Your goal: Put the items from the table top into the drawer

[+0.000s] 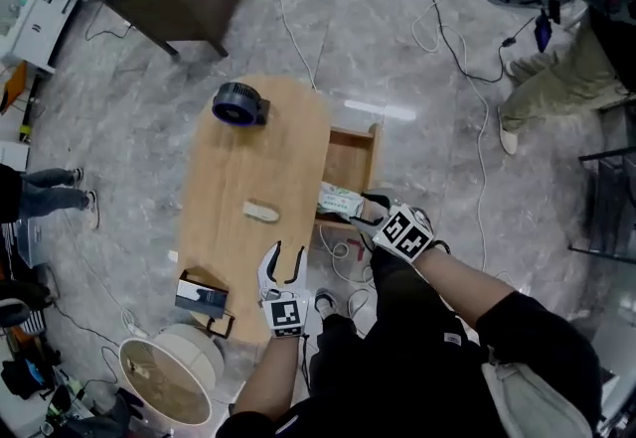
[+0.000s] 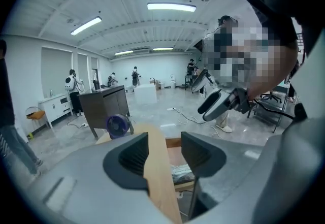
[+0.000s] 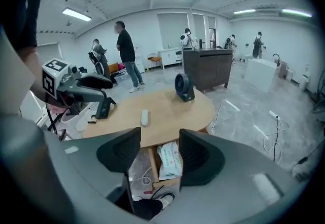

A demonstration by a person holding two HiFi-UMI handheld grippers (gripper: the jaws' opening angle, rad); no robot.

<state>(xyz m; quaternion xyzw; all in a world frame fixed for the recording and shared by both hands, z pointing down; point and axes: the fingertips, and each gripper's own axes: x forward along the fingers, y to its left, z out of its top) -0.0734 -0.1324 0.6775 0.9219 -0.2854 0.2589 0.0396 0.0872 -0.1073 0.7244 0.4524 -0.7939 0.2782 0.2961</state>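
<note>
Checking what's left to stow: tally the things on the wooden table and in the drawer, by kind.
Dark blue round fan: 1
Pale oblong bar: 1
Black boxy item: 1
White-green soft packet, in drawer: 1
Total: 4

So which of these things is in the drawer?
The white and green packet: it alone lies in the open drawer. The fan, the pale bar and the black box sit on the table top.

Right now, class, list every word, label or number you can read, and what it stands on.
No text is readable.
White-and-green soft packet in the open wooden drawer: print too blurred to read.
Black-and-white marker cubes: square patterns only, no words.
</note>
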